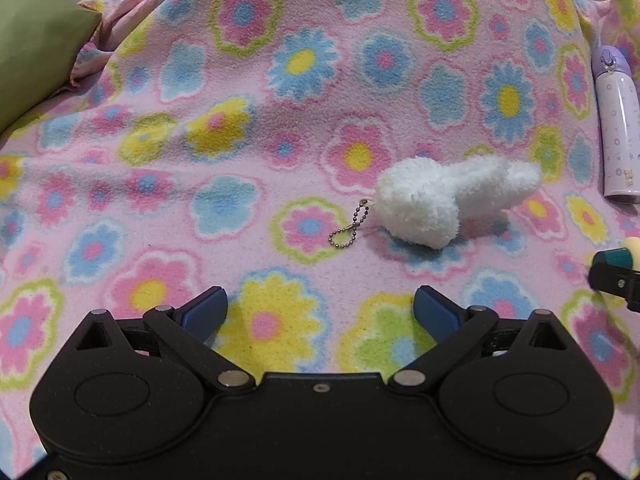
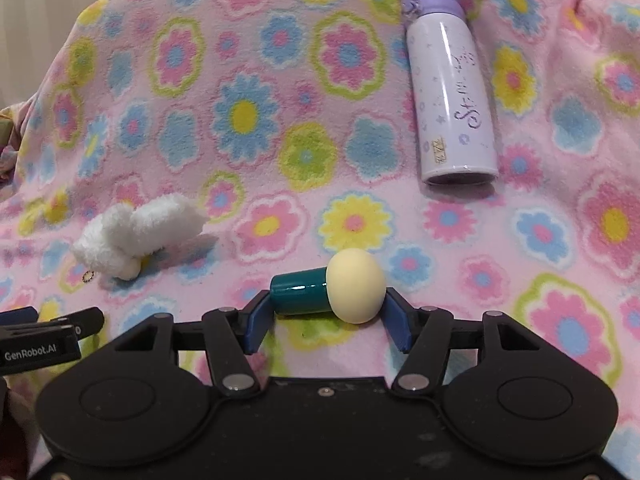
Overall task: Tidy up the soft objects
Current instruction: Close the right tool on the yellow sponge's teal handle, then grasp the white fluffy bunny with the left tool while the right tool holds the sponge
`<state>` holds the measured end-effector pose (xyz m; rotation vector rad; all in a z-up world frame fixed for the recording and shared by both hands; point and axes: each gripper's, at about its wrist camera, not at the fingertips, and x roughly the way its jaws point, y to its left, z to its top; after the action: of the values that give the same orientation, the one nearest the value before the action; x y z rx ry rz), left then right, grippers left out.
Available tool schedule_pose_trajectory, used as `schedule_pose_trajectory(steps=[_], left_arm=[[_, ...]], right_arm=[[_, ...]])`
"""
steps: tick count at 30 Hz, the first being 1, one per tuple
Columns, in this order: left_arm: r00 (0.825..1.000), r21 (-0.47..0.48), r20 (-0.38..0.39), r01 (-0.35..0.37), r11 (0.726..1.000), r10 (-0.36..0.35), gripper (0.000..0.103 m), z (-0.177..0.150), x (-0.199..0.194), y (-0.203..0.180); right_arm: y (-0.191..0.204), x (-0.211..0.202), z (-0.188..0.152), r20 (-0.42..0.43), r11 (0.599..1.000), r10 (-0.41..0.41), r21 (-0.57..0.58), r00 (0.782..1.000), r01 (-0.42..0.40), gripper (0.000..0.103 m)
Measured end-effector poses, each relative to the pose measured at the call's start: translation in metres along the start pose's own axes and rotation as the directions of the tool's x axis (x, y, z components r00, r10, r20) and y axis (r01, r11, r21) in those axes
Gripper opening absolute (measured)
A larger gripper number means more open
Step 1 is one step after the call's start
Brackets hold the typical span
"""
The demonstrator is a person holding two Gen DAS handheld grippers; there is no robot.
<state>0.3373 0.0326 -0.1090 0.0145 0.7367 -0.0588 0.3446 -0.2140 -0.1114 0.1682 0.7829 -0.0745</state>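
We note the right gripper (image 2: 326,312) with its jaws clamped on a mushroom-shaped toy (image 2: 328,292), teal stem and cream cap, low over the flowered blanket (image 2: 248,112). The left gripper (image 1: 320,308) stands wide and empty. The white plush keychain (image 1: 440,196) lies beyond it, a lilac bottle (image 2: 452,92) farther off

Left gripper (image 1: 320,308) with jaws wide apart over a flowered pink blanket (image 1: 168,128); white plush keychain (image 1: 440,196) ahead, purple bottle (image 1: 616,136) lying at right, green cushion (image 1: 36,48) at left
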Motion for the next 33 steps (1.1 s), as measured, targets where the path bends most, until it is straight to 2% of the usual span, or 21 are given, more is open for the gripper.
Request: schedule_pose_trajectory(steps=[5, 8, 12, 16, 19, 23, 26, 29, 31, 33], left_arm=[[1.000, -0.020, 0.002, 0.018, 1.000, -0.018, 0.097, 0.002, -0.004, 0.003], [1.000, 0.006, 0.012, 0.014, 1.000, -0.014, 0.097, 0.006, -0.010, -0.002], [0.998, 0.115, 0.051, 0.016, 0.993, -0.022, 0.097, 0.014, -0.018, -0.021], [0.998, 0.251, 0.062, -0.007, 0.968, -0.008, 0.098, 0.027, -0.010, -0.043], [0.997, 0.285, 0.073, -0.036, 0.958, 0.016, 0.098, 0.038, 0.003, -0.054], [0.998, 0.210, 0.051, -0.044, 0.977, 0.034, 0.098, 0.065, 0.019, -0.052], [0.997, 0.069, 0.063, -0.040, 0.997, 0.036, 0.098, 0.089, 0.020, -0.035], [0.999, -0.053, 0.049, -0.007, 0.999, 0.009, 0.098, 0.103, 0.020, -0.018], [0.999, -0.060, 0.048, 0.005, 0.998, -0.002, 0.098, 0.103, 0.019, -0.013], [0.998, -0.024, 0.063, 0.008, 1.000, -0.007, 0.097, 0.099, 0.015, -0.015]], right_arm=[[-0.009, 0.001, 0.000, 0.018, 0.998, 0.043, 0.054, 0.999, -0.044, 0.060], [-0.008, 0.001, 0.000, 0.019, 0.998, 0.040, 0.051, 0.999, -0.041, 0.060], [-0.007, 0.001, 0.000, 0.019, 0.998, 0.040, 0.052, 0.999, -0.041, 0.060], [-0.007, 0.001, 0.001, 0.019, 0.998, 0.037, 0.051, 0.999, -0.038, 0.060], [-0.007, 0.001, 0.001, 0.019, 0.998, 0.035, 0.050, 0.999, -0.036, 0.060], [-0.007, 0.001, 0.001, 0.019, 0.998, 0.035, 0.049, 0.999, -0.036, 0.060], [-0.007, 0.001, 0.001, 0.020, 0.998, 0.033, 0.049, 0.999, -0.034, 0.060], [-0.007, 0.001, 0.001, 0.020, 0.998, 0.032, 0.048, 0.999, -0.033, 0.061], [-0.006, 0.002, 0.001, 0.019, 0.999, 0.031, 0.045, 0.999, -0.031, 0.061], [-0.006, 0.002, 0.001, 0.019, 0.999, 0.030, 0.044, 0.999, -0.031, 0.061]])
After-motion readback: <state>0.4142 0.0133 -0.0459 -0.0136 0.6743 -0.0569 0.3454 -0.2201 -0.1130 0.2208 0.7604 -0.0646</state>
